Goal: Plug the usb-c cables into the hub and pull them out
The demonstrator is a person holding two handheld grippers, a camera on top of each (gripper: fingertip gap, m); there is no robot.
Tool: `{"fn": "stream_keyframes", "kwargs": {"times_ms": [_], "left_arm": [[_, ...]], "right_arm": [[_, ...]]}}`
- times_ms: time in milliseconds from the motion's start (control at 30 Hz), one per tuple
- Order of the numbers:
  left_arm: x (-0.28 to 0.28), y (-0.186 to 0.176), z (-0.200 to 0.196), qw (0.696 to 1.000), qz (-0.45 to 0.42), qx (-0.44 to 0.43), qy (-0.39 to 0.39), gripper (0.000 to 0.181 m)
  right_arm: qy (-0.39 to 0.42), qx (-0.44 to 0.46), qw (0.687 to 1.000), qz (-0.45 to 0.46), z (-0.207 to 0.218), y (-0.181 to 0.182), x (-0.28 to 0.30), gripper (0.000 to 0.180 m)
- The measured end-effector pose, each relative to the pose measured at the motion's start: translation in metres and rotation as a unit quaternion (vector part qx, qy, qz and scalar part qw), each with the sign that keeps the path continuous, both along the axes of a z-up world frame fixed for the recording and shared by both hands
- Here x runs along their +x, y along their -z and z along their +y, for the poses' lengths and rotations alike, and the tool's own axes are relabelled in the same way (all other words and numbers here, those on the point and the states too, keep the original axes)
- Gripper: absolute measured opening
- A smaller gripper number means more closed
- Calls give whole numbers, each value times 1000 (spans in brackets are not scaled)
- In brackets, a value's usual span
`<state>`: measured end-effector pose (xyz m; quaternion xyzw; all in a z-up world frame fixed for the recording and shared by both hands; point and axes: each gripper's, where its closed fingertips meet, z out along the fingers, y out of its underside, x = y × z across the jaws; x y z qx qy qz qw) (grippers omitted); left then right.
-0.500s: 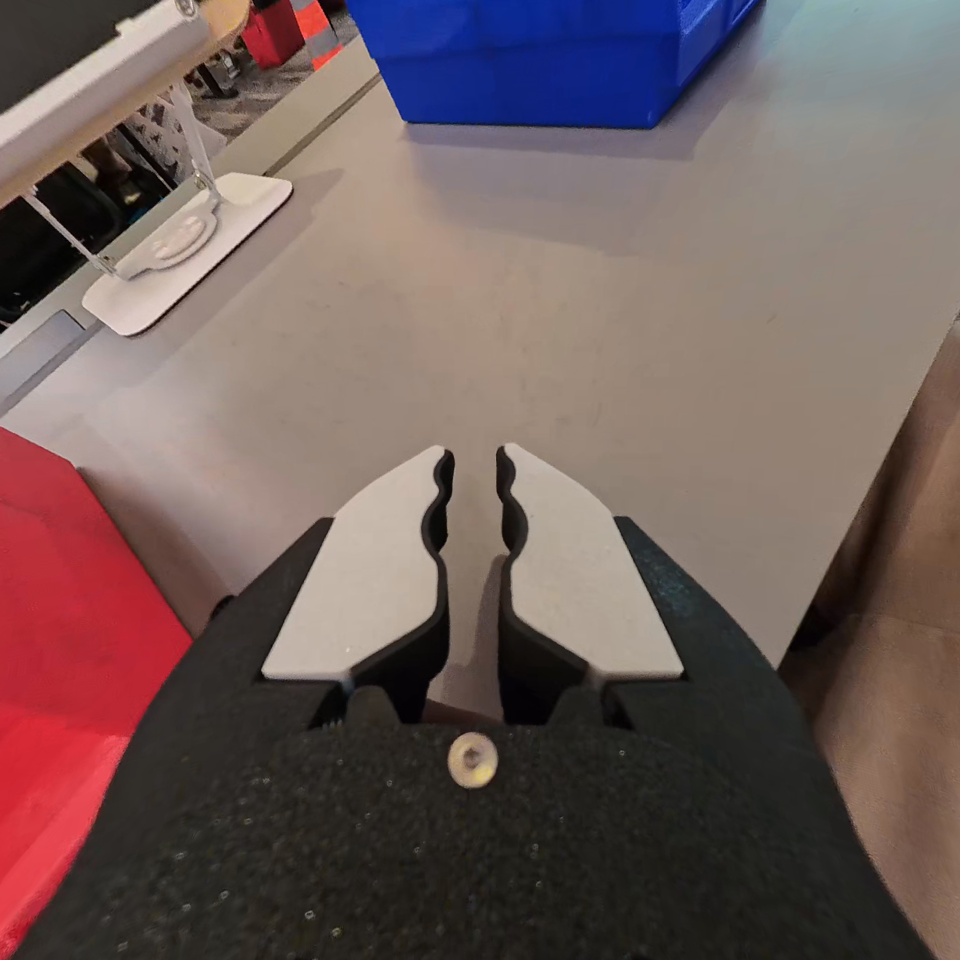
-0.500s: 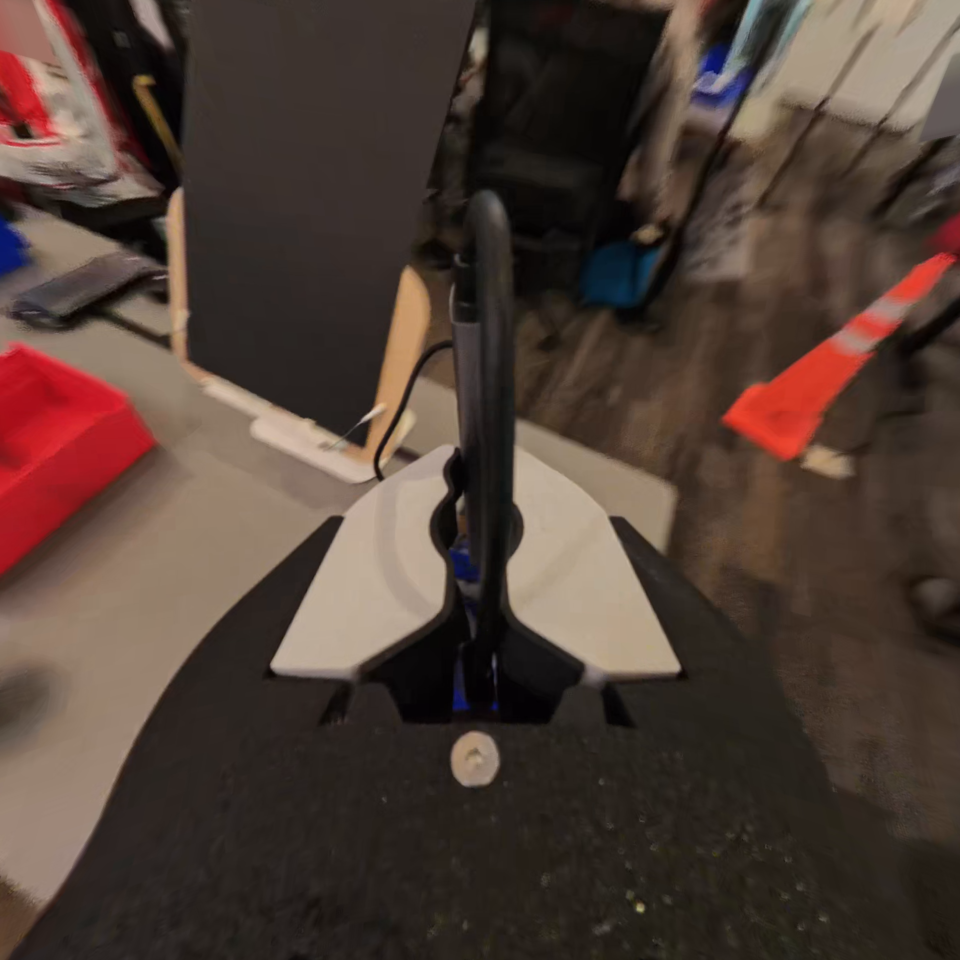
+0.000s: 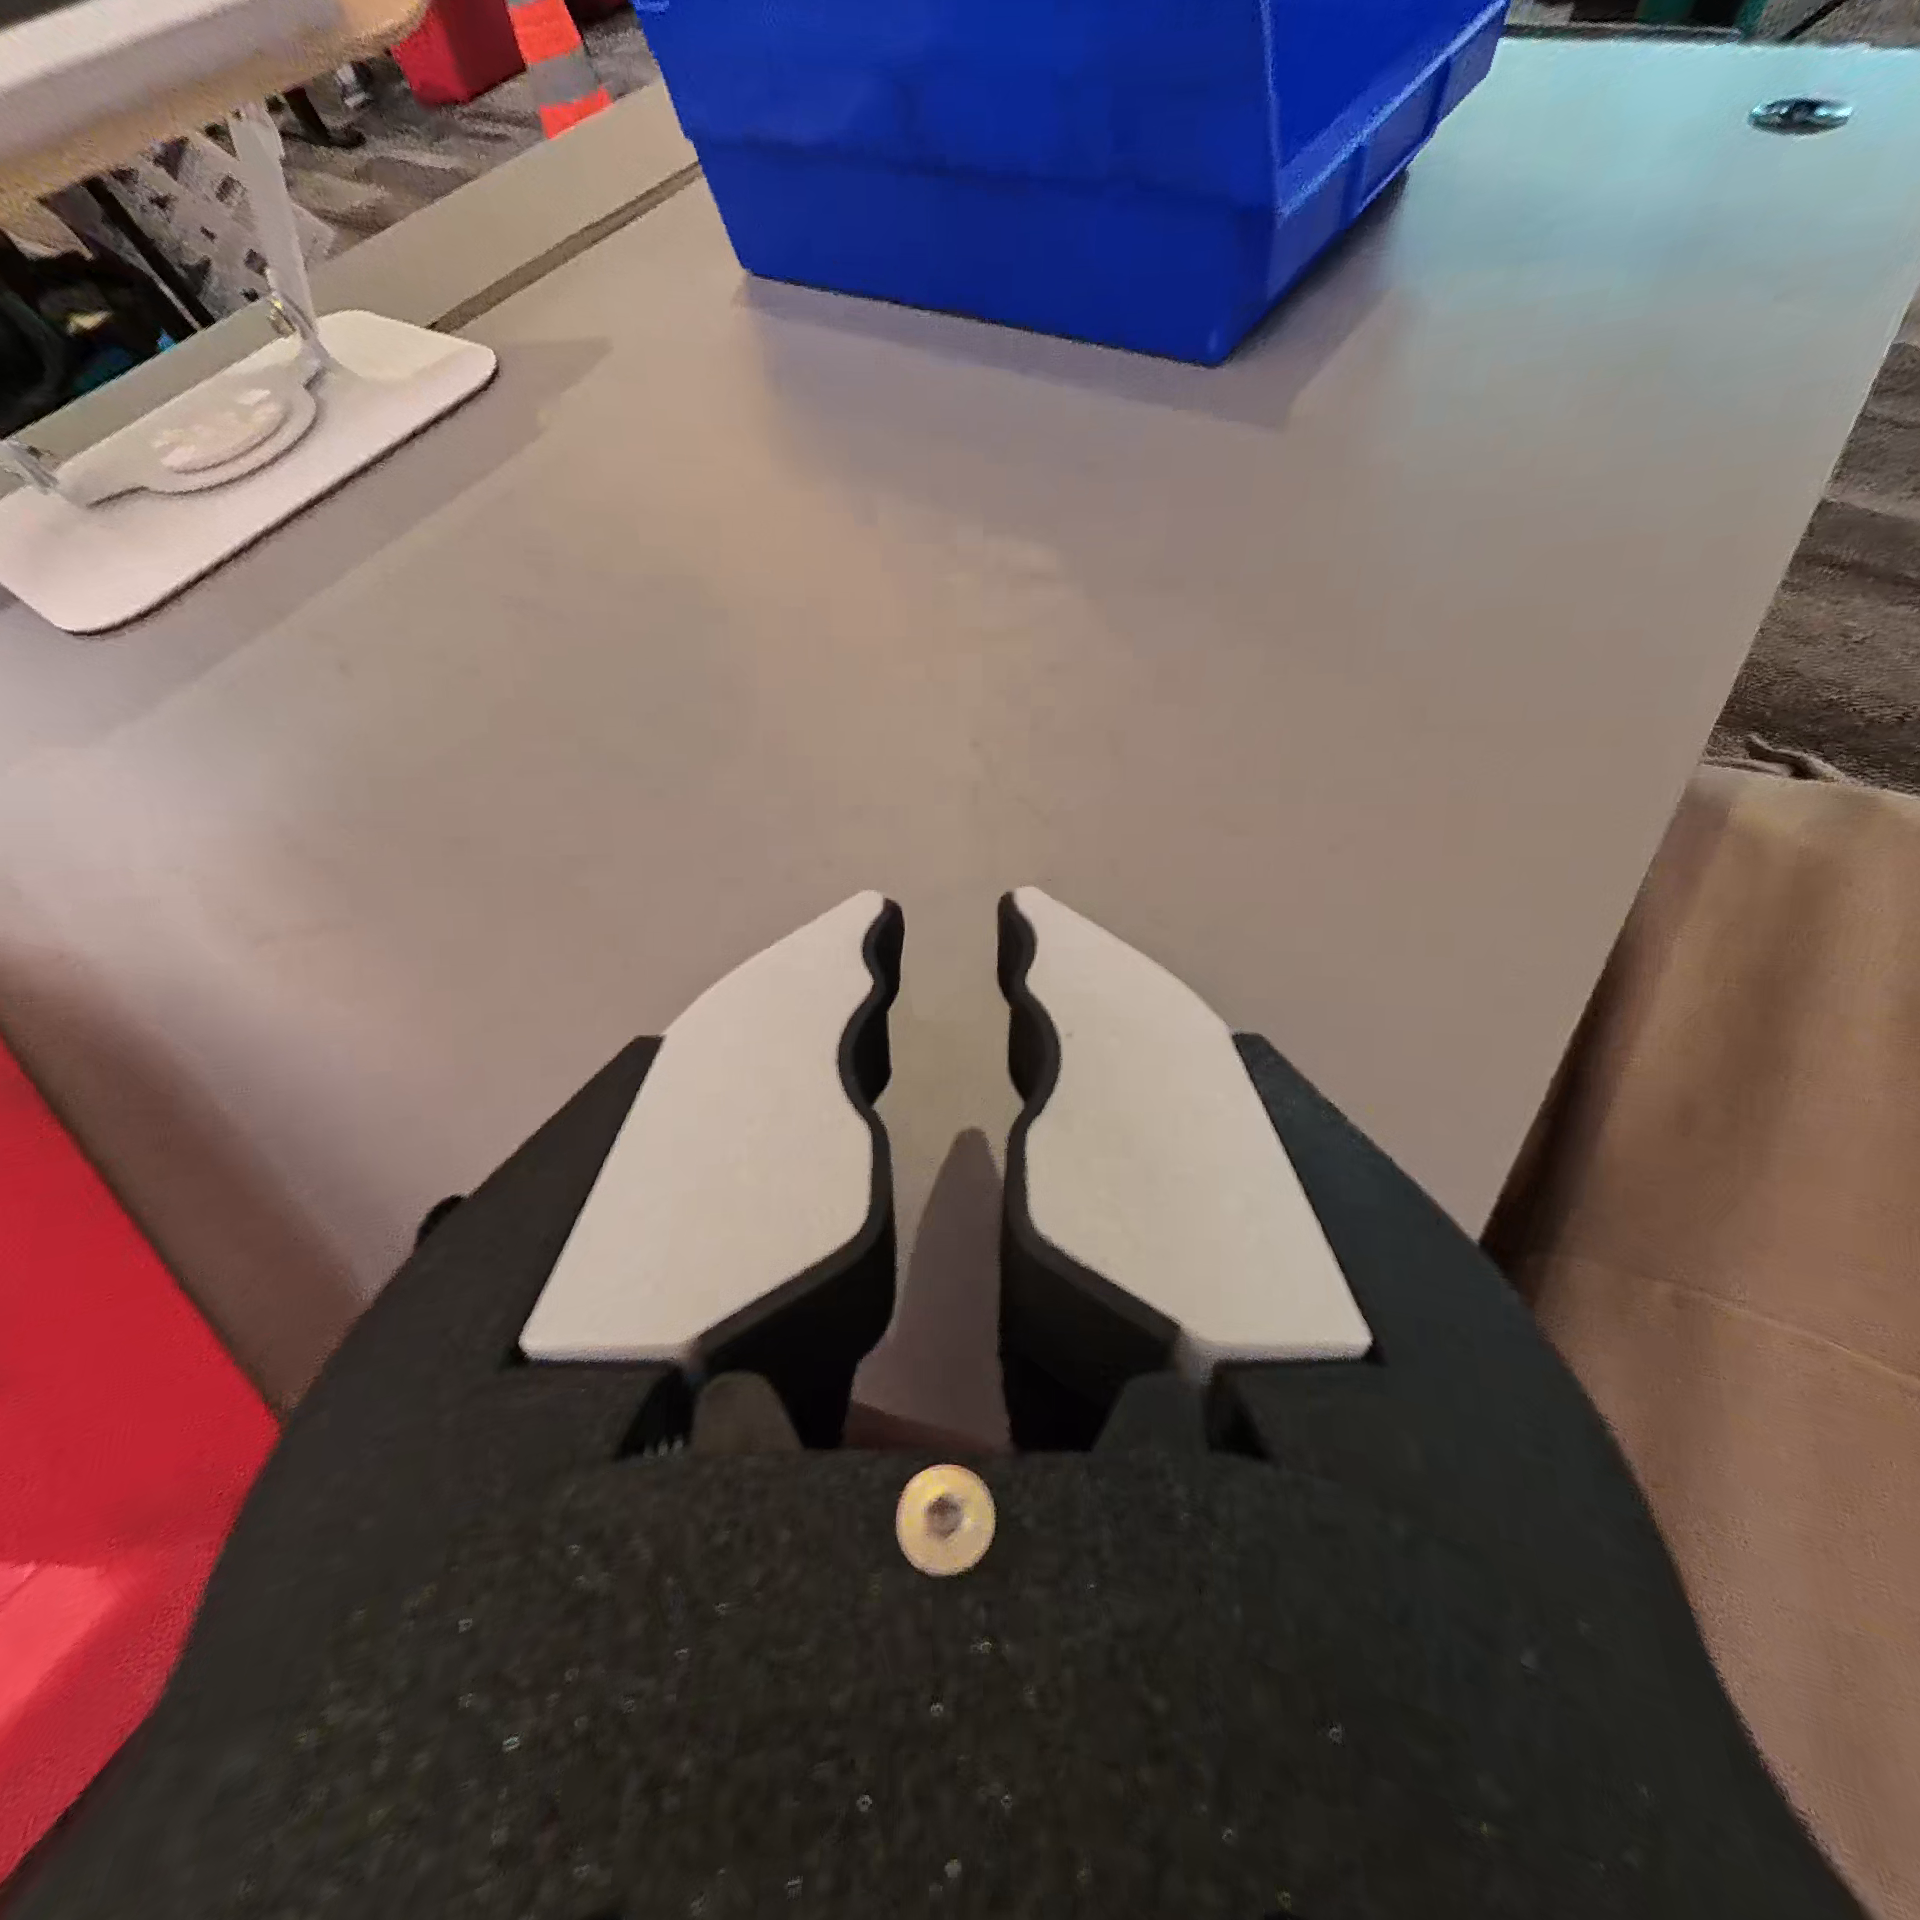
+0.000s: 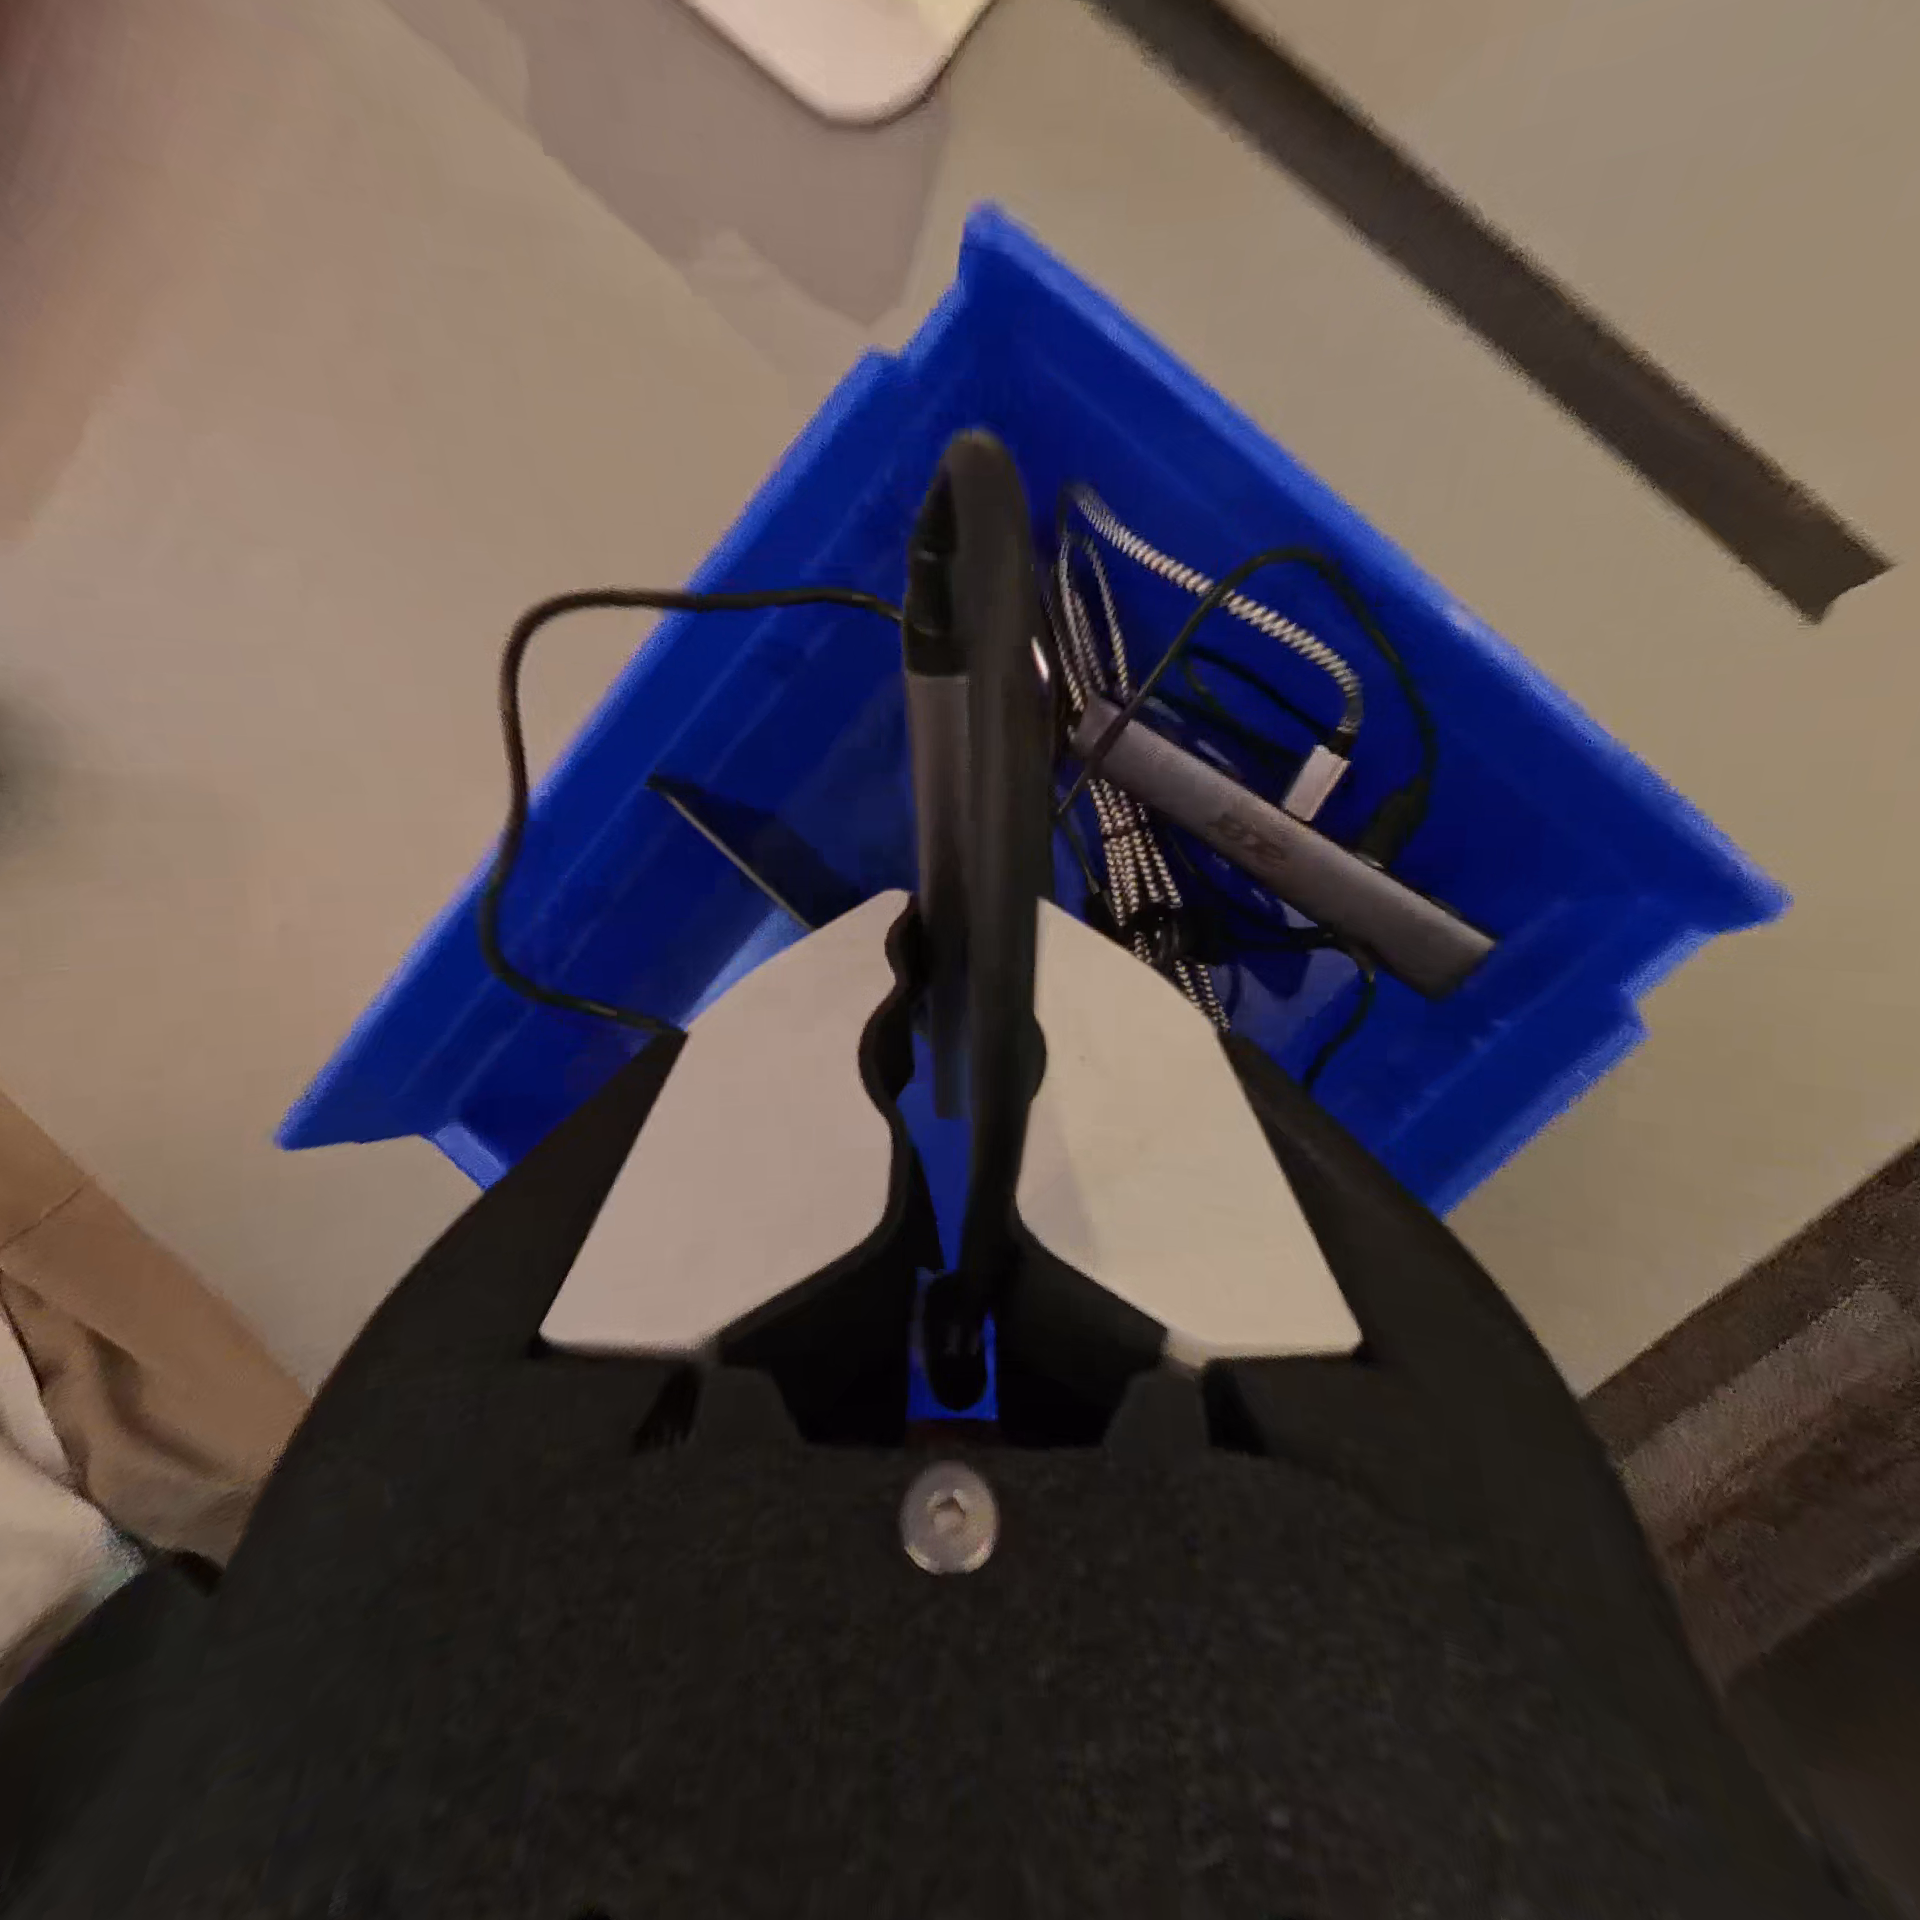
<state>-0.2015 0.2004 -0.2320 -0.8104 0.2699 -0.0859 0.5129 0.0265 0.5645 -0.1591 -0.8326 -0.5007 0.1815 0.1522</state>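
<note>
At the left edge of the desk (image 3: 1039, 675) sits a red bin (image 3: 94, 1299), and near the far left corner stands a white stand (image 3: 260, 457). Your left claw (image 3: 950, 914) hangs over the bare middle of the desk, its fingers a little apart with nothing between them. Toward the far edge sits a blue bin (image 3: 1039, 156). Your right claw (image 4: 961, 914) is above that bin, squeezed tight on a grey hub (image 4: 940, 790) with a thick black cable (image 4: 987, 644) looped over it. A thin black cable (image 4: 509, 748) hangs off it. Down in the bin lie a second hub (image 4: 1288, 847) and a braided cable (image 4: 1226, 603).
</note>
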Motion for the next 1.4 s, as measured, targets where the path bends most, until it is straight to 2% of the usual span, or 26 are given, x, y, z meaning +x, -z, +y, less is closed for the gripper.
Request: {"fn": "stream_keyframes", "kwargs": {"times_ms": [167,300,467,567,633,700,800,900,967,1033,1100,1200,1233,1300,1400], "left_arm": [[-3,1,0,999,26,19,-1,19],[-2,1,2,1000,-9,7,-8,24],[8,-20,-2,995,-92,16,17,28],[6,-39,-4,989,-142,37,18,38],[-1,-52,-7,984,-171,53,4,46],[-15,-63,-12,980,-184,73,-24,48],[-44,-82,-31,972,-182,127,-78,49],[-88,-87,-55,963,-157,158,-154,49],[-120,-85,-71,957,-138,154,-201,48],[-156,-81,-83,947,-131,143,-256,46],[-187,-71,-91,937,-135,116,-301,41],[-216,-52,-95,927,-132,81,-342,40],[-221,-48,-95,925,-129,74,-349,40],[-221,-45,-92,926,-141,69,-344,37],[-219,-44,-87,926,-159,62,-337,37]], "right_arm": [[-34,-7,997,-71,15,58,-10,10],[-51,-35,992,-106,19,89,-7,10],[-34,-92,992,-80,24,86,-1,16],[-27,-70,996,-44,37,57,2,51],[-14,-35,999,-6,50,25,5,58],[2,19,1000,25,61,-12,11,58],[48,152,984,80,67,-77,21,59],[100,286,940,159,30,-133,32,59],[140,328,911,205,-12,-139,43,54],[197,324,890,255,-57,-116,53,50],[238,277,883,294,-100,-71,52,54],[307,239,867,311,-149,-4,53,49],[315,239,861,318,-161,11,51,45],[323,237,871,284,-176,42,52,45],[321,233,873,284,-182,51,50,46]]}}
